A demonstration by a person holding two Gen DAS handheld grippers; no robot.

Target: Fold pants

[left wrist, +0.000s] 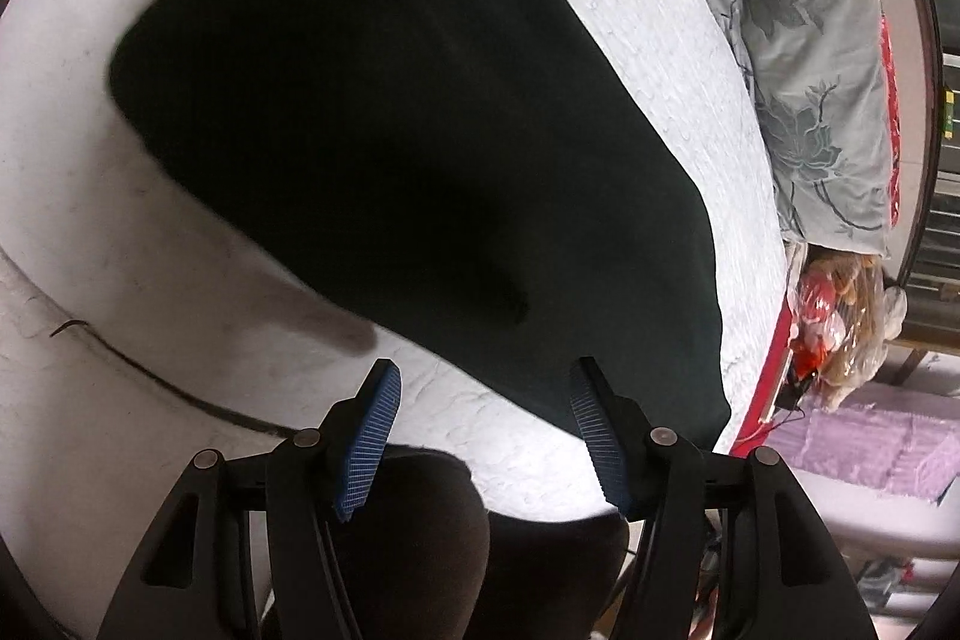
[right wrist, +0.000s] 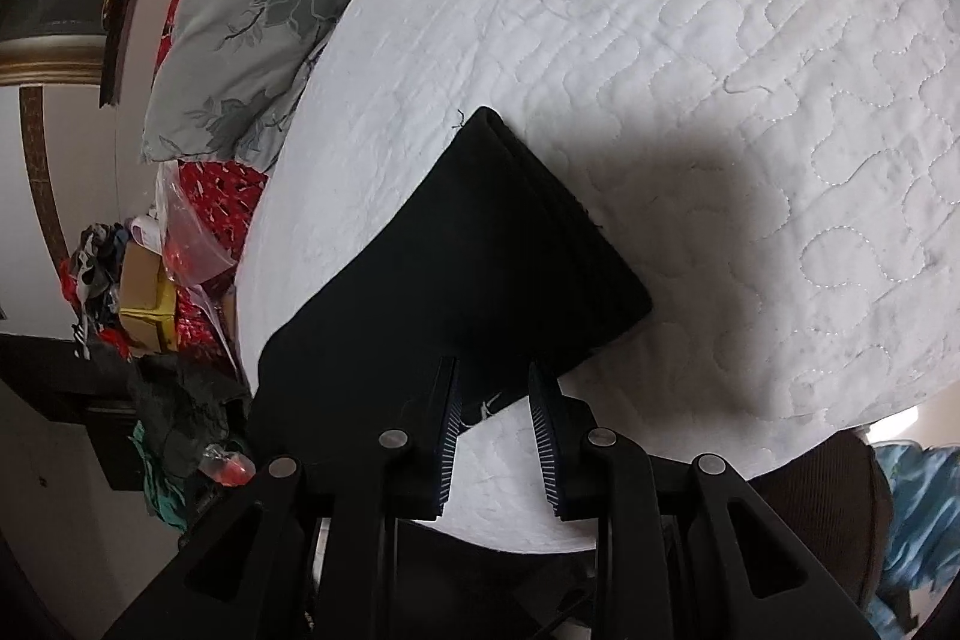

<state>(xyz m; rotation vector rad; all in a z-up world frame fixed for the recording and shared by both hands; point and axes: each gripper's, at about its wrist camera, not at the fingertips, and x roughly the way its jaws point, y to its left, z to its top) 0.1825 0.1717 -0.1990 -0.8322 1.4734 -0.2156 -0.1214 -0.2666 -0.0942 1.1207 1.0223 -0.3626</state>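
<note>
Black fabric pants lie folded flat on white quilted mattress. Left gripper and right gripper: jaws apart, empty, at near edge. Likely mid-fold; next, pinch edge.

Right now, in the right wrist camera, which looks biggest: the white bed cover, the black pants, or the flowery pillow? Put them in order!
1. White bed cover, fills most of the view.
2. Black pants.
3. Flowery pillow, though it lies farther away, so its real size is unsure.
</note>
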